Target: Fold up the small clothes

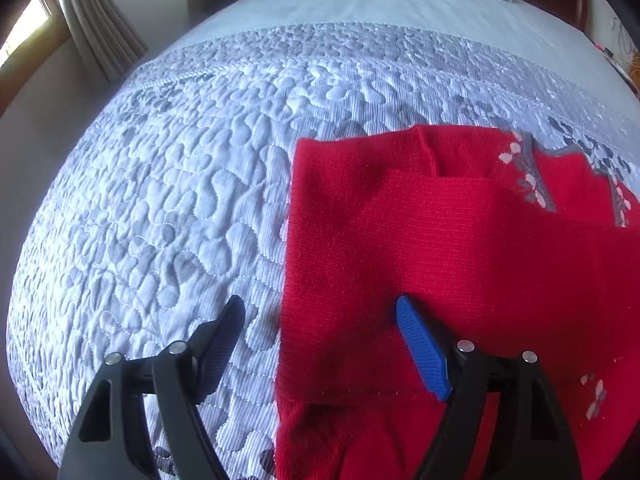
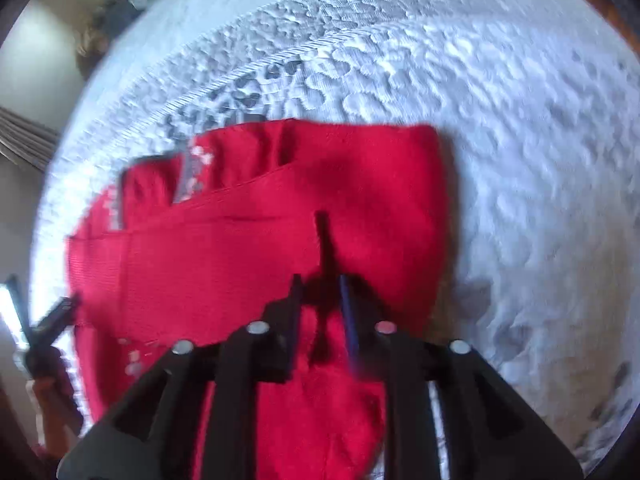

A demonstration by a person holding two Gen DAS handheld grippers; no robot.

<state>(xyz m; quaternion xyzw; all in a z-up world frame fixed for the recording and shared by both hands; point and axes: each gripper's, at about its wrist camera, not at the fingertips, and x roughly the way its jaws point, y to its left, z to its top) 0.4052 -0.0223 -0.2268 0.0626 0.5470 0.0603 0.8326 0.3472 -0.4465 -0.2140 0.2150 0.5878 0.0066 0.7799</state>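
While the red sweater (image 1: 440, 264) lies partly folded on the bed (image 1: 180, 200), the left gripper (image 1: 320, 312) hovers open over its edge; the right gripper (image 2: 320, 292) hangs narrowly parted, gripping nothing. Next: pinch an edge to fold again.

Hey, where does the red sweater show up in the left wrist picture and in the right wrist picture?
Left wrist view: the red sweater fills the lower right, its left edge between the open fingers of the left gripper.
Right wrist view: the red sweater lies centre and lower left, under the right gripper.
Shared landmark: the grey flowered trim near the sweater's far edge.
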